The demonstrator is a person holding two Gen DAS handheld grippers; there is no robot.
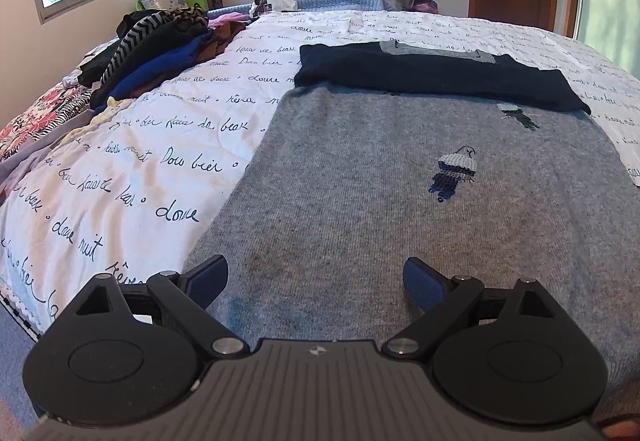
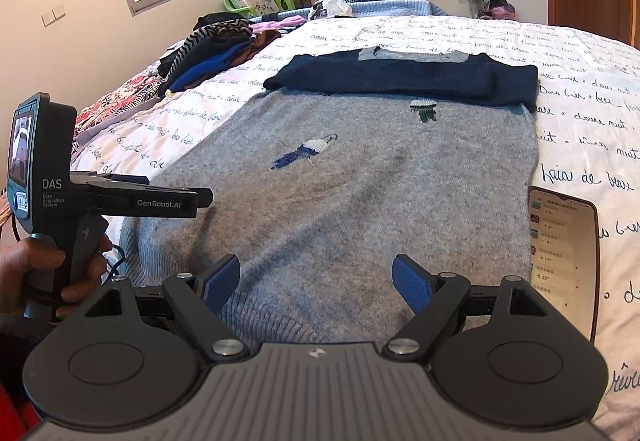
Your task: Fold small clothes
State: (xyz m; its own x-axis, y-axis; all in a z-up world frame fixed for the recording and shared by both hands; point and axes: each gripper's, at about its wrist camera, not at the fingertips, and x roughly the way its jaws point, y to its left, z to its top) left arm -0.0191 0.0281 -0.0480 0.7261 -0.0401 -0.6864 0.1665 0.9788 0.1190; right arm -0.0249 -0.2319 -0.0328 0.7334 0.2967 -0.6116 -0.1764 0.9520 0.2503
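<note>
A: Where is the gray sweater (image 1: 380,201)?
B: Flat on the bed (image 1: 140,161), with its dark blue sleeves (image 1: 432,77) folded across the top.

A: And the claws?
B: The left claw (image 1: 316,281) is spread wide over the near hem, pinching nothing. The right claw (image 2: 316,279) is spread too.

A: Are they touching the sweater?
B: I can't really tell. A phone (image 2: 564,253) lies just beside its right edge.

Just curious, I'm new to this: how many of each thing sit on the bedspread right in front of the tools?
Sweater (grey, navy sleeves): 1
Embroidered birds: blue, green: 2
Phone: 1
Tools: left, right: 2
Total: 6
</note>
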